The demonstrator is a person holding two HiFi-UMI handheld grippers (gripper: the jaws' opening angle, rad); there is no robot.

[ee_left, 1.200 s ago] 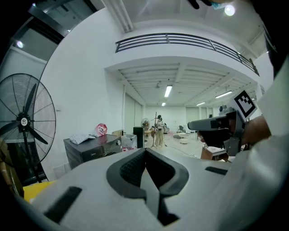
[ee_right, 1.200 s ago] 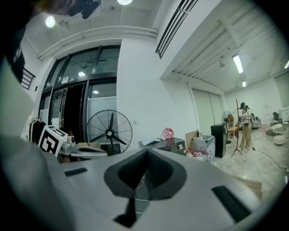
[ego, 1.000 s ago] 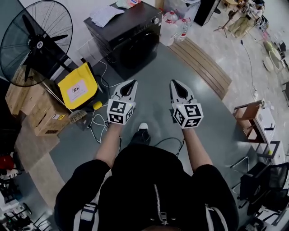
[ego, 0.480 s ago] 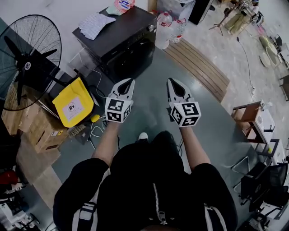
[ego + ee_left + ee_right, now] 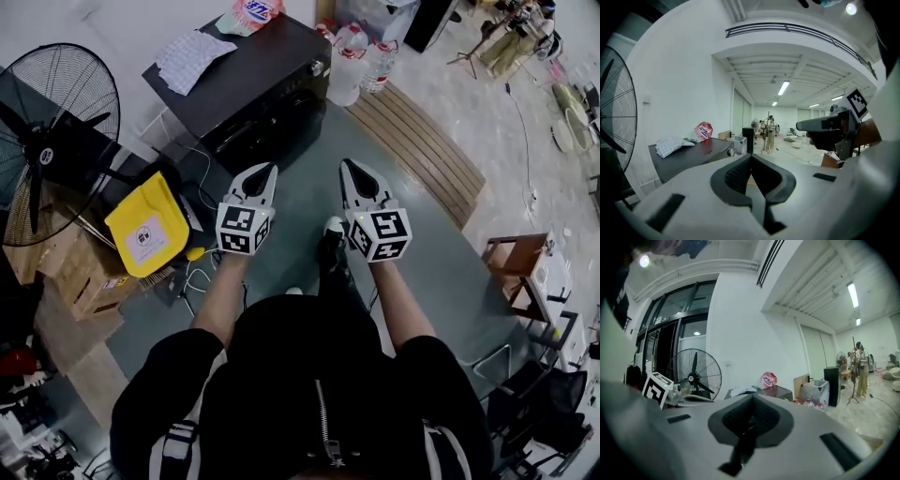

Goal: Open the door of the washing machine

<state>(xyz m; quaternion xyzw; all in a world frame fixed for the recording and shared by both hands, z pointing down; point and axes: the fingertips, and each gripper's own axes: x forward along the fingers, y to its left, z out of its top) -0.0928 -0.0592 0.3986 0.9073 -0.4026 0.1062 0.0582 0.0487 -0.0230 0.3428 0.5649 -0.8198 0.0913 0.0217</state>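
The black washing machine (image 5: 246, 82) stands against the wall ahead, its dark front (image 5: 272, 127) facing me; the door looks closed. My left gripper (image 5: 266, 172) and right gripper (image 5: 351, 169) are held side by side at chest height, both pointing at the machine and still well short of it. Both are shut with nothing between the jaws. In the left gripper view the machine's top (image 5: 693, 152) shows past the left gripper (image 5: 751, 157). In the right gripper view the machine (image 5: 765, 392) sits beyond the right gripper (image 5: 752, 397).
A big floor fan (image 5: 52, 112), a yellow sign (image 5: 145, 227), cardboard boxes (image 5: 80, 272) and loose cables (image 5: 200, 267) crowd the left. Water bottles (image 5: 349, 61) and a wooden ramp (image 5: 422, 141) lie right of the machine. A cloth (image 5: 192, 52) and a bag (image 5: 255, 11) lie on its top.
The person has walked forward, so both grippers are nearer the washing machine. A foot now steps out between the arms. Both jaws stayed shut.
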